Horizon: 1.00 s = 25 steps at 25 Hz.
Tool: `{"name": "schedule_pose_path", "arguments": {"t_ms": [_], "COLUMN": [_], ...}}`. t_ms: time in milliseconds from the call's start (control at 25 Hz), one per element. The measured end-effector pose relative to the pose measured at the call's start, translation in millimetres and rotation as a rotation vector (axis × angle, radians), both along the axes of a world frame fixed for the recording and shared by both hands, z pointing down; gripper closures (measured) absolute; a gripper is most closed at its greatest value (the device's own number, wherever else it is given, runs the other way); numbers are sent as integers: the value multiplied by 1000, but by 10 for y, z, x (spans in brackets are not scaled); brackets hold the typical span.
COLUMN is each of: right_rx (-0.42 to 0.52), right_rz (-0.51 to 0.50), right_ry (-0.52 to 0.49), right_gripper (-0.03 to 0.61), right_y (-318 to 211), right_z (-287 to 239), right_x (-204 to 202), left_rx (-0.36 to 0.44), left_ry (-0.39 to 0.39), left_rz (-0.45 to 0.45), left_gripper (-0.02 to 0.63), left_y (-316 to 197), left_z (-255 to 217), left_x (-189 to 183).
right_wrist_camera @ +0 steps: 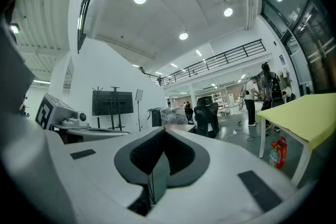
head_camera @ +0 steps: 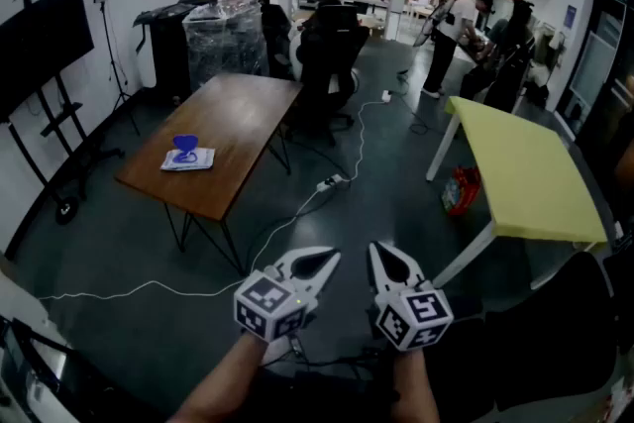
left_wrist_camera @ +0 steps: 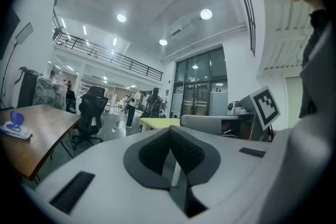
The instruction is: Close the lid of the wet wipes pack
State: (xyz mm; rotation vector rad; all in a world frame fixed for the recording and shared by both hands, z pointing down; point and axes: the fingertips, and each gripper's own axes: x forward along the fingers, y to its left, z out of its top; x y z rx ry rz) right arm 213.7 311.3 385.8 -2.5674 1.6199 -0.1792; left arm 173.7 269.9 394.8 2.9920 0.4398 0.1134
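The wet wipes pack (head_camera: 188,157) lies on the brown wooden table (head_camera: 238,129) far ahead on the left, its blue lid standing up open. In the left gripper view the pack (left_wrist_camera: 14,128) shows small at the left edge. Both grippers are held low in front of me over the dark floor, far from the pack. My left gripper (head_camera: 332,258) points forward with its jaws together and nothing between them. Close beside it, my right gripper (head_camera: 376,249) is likewise shut and empty. Each gripper view shows its own pads (left_wrist_camera: 184,152) (right_wrist_camera: 157,157) pressed together.
A yellow table (head_camera: 525,173) stands to the right with a red bag (head_camera: 461,190) under it. A white cable and power strip (head_camera: 330,182) run across the floor between the tables. Black office chairs (head_camera: 332,54) stand beyond the brown table, a screen on a stand (head_camera: 40,45) at left, people (head_camera: 451,25) far back.
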Motion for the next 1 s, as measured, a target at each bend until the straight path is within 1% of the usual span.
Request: {"name": "schedule_pose_path", "arguments": {"t_ms": [200, 440, 600, 760, 1000], "right_rx": [57, 52, 44, 38, 35], "right_rz": [16, 9, -17, -66, -162], "right_ry": [-30, -37, -34, -30, -29], "right_gripper": [574, 574, 574, 574, 574], "right_y": [54, 54, 35, -59, -299], "right_z": [-22, -46, -25, -18, -5], "right_x": [35, 79, 94, 84, 8], "left_rx": [3, 14, 14, 18, 29], "left_ry": [-4, -4, -5, -2, 0], "left_rz": [0, -12, -32, -76, -187], "left_gripper": [614, 614, 614, 614, 614], "left_y": [16, 5, -2, -81, -322], "left_z": [28, 10, 24, 27, 26], "left_x": [-7, 15, 30, 3, -165]}}
